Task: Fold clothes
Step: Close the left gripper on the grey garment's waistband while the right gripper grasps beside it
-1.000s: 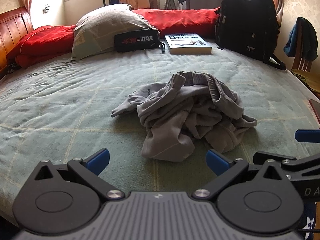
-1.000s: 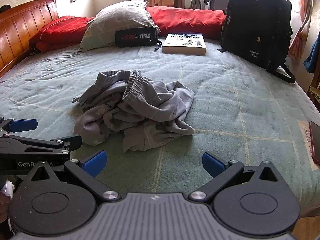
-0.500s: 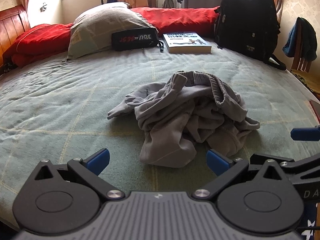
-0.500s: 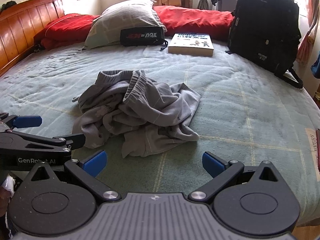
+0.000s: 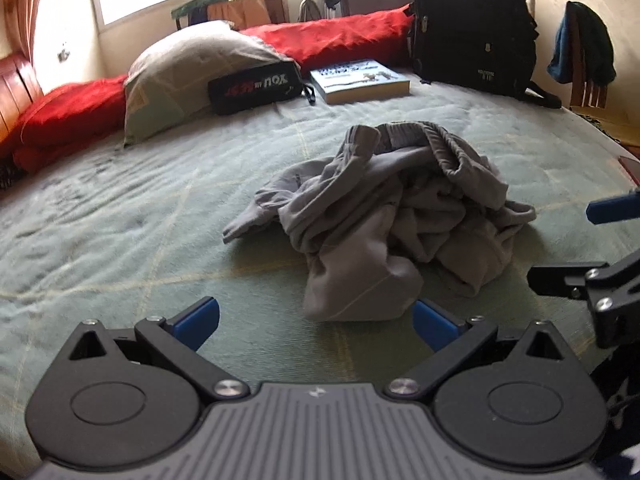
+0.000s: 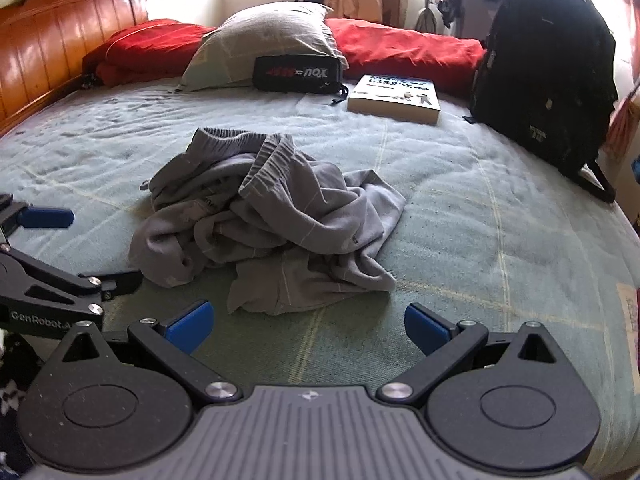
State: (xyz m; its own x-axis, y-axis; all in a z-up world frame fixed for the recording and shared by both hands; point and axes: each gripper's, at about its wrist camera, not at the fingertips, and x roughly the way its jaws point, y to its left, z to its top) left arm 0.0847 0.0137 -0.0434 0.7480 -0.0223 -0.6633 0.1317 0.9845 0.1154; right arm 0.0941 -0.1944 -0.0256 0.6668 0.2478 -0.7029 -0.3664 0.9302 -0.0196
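Both hand-held grippers have closed in on the clothes over the last second; the heap now fills more of each view, and the left view has tilted and blurred slightly.

Clothes (image 5: 384,224): one crumpled grey heap, unfolded, lying mid-bed on the green blanket (image 5: 120,216). A ribbed elastic waistband (image 6: 264,160) shows at the far side of the heap; a loose flap trails toward the near edge.

Left gripper (image 5: 316,322): jaws spread wide, nothing held. The near lobe of the heap lies just ahead of the gap between its blue fingertips (image 5: 198,316), closer to the right-hand pad; contact cannot be told, and it looks just short.

Right gripper (image 6: 308,322): jaws equally wide, empty. The heap's near hem lies just beyond the fingertips, slightly left of centre, not touching.

Each gripper appears at the edge of the other's view, so they flank the heap from the near side, left and right.

Beyond the heap, toward the head of the bed: pillow (image 6: 264,44), black pouch (image 6: 298,74) against it, book (image 6: 394,94) beside the pouch, backpack (image 6: 548,68) upright at the right. A red quilt (image 6: 400,54) runs behind these. Wooden headboard (image 6: 56,48) at the left.
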